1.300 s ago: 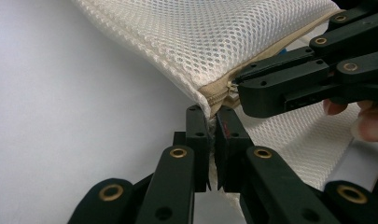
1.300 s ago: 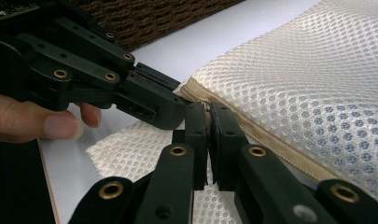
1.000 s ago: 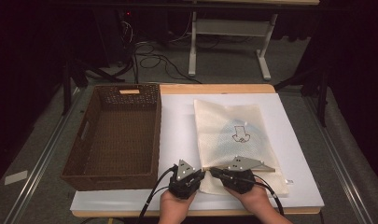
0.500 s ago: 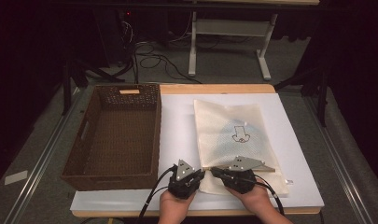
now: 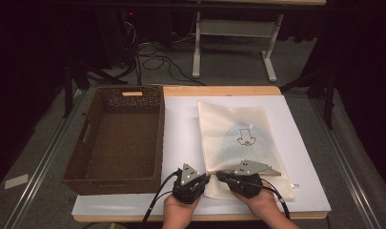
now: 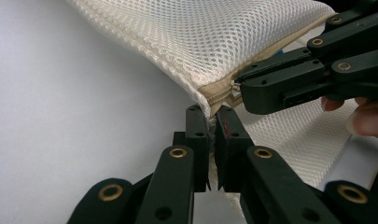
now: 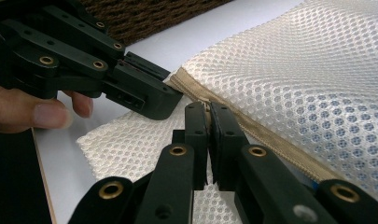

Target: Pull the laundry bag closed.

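Note:
A cream mesh zipper bag [image 5: 238,138] with a small dark drawing lies flat on the white table sheet [image 5: 181,124]. Both grippers meet at its near left corner. My left gripper [image 5: 208,176] is shut on the bag's corner, and mesh fabric [image 6: 210,42] is pinched between its jaws [image 6: 213,121]. My right gripper [image 5: 218,175] faces it from the right and is shut on the tan zipper edge [image 7: 270,140] at its end [image 7: 207,112]. The two gripper tips nearly touch. What lies between the right jaws is hidden.
A dark brown wicker basket [image 5: 119,138], empty, stands left of the bag on the table. The table's front edge runs just under the hands. Cables trail from both grippers toward the person. Dark floor, cables and a desk frame lie beyond the table.

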